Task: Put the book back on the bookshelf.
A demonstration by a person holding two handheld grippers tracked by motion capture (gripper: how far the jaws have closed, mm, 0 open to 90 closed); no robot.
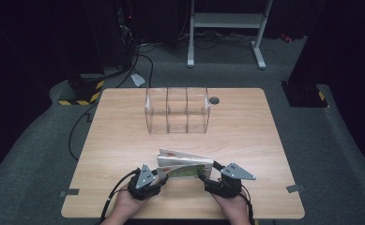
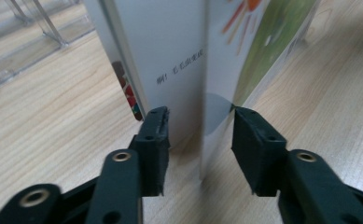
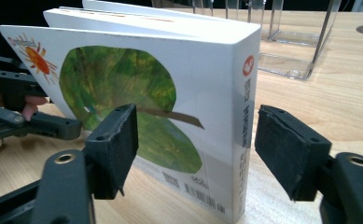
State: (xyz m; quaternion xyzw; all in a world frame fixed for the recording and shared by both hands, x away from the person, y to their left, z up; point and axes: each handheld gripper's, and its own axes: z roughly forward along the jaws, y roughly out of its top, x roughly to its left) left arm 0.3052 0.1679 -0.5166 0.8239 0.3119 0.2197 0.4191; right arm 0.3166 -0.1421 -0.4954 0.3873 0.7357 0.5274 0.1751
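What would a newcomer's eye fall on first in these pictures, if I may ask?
Most likely the white book with a green leaf on its cover, standing on edge near the front of the wooden table. The left gripper and the right gripper flank its ends, jaws open around it. Behind stands a clear plastic rack.

Two hands come in at the bottom of the high view, side by side. The left hand point(image 1: 124, 205) is at the lower left of the middle and holds the left gripper point(image 1: 160, 176). Its two black jaws stand apart and point to the right. The right hand point(image 1: 231, 206) is at the lower right of the middle and holds the right gripper point(image 1: 202, 177). Its jaws stand wide apart and point left. The grippers face each other.
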